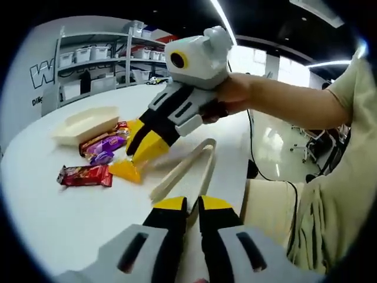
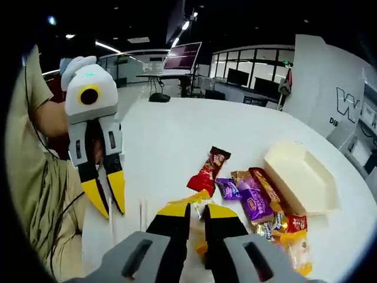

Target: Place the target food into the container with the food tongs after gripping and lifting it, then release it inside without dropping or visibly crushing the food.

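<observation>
I'm yet to pick up the tongs (image 1: 184,167), lying near the snack packets (image 2: 247,194) beside the container (image 1: 85,124); my left gripper (image 1: 187,207) and right gripper (image 2: 196,212) are nearly closed, empty; next I grasp the tongs

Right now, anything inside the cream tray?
The cream tray looks empty in the right gripper view: bare floor, no snack in it. In the left gripper view its near wall hides part of the floor. The wrapped snacks lie on the table beside it.
</observation>
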Demonstrator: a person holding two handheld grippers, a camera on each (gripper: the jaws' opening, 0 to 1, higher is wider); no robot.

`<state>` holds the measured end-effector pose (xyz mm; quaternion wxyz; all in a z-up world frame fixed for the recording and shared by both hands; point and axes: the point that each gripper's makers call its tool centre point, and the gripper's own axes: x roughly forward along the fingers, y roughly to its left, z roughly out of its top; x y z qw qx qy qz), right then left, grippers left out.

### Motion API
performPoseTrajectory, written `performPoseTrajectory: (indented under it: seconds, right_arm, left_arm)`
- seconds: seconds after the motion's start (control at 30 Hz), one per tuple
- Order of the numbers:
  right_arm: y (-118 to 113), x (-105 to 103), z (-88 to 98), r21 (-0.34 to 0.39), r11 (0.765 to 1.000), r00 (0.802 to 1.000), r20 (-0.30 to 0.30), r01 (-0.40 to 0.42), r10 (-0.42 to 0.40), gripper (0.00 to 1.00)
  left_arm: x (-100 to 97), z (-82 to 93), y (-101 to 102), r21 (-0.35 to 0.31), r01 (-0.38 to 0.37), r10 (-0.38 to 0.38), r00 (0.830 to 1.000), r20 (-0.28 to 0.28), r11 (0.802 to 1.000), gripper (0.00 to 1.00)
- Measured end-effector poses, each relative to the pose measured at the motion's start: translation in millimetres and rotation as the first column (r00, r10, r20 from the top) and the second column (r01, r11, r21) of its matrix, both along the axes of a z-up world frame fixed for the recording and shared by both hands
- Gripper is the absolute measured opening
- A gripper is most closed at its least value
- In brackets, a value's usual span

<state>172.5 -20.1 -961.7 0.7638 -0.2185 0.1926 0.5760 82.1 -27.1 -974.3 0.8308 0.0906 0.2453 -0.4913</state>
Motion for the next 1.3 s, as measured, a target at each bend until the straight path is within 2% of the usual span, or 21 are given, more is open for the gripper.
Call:
performPoseTrajectory:
  seconds: [0.57,0.8,0.97,1.3]
  right_arm:
    - [-22.4,1.7,18.0,0.032,0.999,1.000,-0.003,0.024,-0.024,0.06]
    - [-33.0,-7.2,20.6,0.054,0.998,1.000,-0.020,0.014,-0.013,0.07]
    - [-40.5,-17.9,18.6,0.053,0.999,1.000,-0.026,-0.010,0.011,0.09]
    - [-54.6,-34.8,15.0,0.057,0.998,0.999,-0.037,-0.033,0.035,0.15]
  left_arm:
    - [3.5,0.6,-4.1,0.015,0.009,-0.009,1.000,0.008,1.000,0.08]
    - [3.4,-1.1,-6.4,0.077,0.048,-0.052,0.998,0.047,0.996,0.08]
    - [0.6,-1.4,-9.7,0.116,0.090,-0.098,0.993,0.065,0.989,0.12]
    - [1.0,-1.3,-14.8,0.162,0.126,-0.139,0.988,0.072,0.979,0.14]
